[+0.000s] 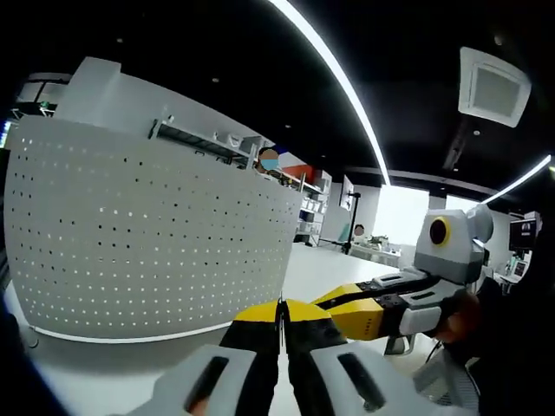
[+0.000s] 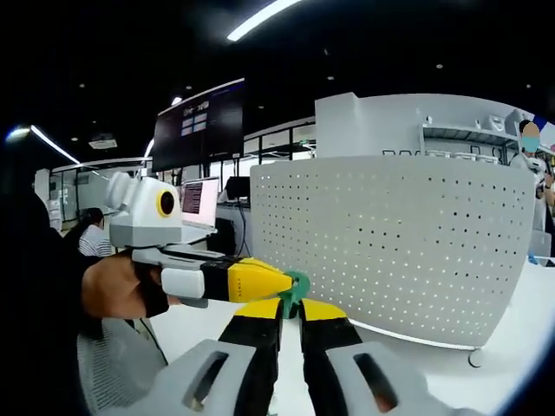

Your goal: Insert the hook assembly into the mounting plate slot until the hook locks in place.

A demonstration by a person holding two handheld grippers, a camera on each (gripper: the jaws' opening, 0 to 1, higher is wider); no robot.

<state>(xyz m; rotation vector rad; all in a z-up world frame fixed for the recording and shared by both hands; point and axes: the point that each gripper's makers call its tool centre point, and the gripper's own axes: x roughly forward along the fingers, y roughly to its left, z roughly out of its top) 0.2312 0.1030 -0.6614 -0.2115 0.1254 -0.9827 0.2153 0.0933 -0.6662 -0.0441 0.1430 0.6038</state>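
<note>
1. Left gripper (image 1: 279, 310) first: in the left gripper view we see its two yellow-tipped jaws pressed together with just a thin dark line between them. We can't spot anything caught in that line.
2. Next, the right gripper (image 2: 290, 310). In the right gripper view its jaws are nearly closed too, leaving only a narrow slit.
3. At the top of that slit sits the green hook piece (image 2: 299, 286). It looks to us like it's pinched between the right jaw tips.
4. That green bit is also touching the yellow nose of the left gripper, which pokes in from the left of the right gripper view. A hand (image 2: 113, 290) is wrapped around its handle. So we can't totally rule out that the left one has a share of the grip.
5. In the left gripper view the right gripper comes in from the right, and its tip meets our left tips. The two tools are nose to nose.
6. Now the white perforated mounting plate (image 2: 390, 243). It's standing upright on the white table (image 2: 486, 364), curved by the lens, just beyond the tips. The hook is near it but not touching, as far as we can see.
7. Background: a dark wall monitor (image 2: 204, 126).
</note>
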